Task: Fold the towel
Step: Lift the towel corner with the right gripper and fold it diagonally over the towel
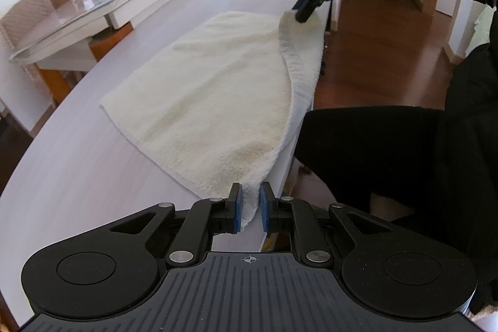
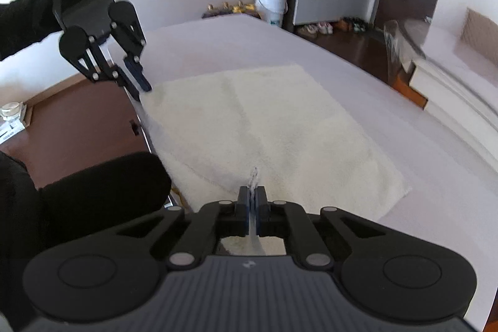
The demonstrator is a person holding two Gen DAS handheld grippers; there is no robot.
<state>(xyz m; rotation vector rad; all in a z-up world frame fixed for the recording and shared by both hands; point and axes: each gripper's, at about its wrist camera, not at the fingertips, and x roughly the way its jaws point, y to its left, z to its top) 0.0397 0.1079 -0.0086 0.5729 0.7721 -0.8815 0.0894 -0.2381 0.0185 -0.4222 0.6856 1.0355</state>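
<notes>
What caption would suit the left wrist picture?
Both hand-held grippers, left gripper and right gripper, pinch near corners of a cream towel on the white table.

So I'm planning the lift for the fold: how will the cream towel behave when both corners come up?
The towel is likely floppy: its edge already curls where the right claw pinches it. It will probably sag between that and the left claw. The thick pile suggests good grip, little slipping.

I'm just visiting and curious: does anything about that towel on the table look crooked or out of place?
Only slightly: the towel hangs a little over the table edge nearest the person. Otherwise it lies flat.
</notes>
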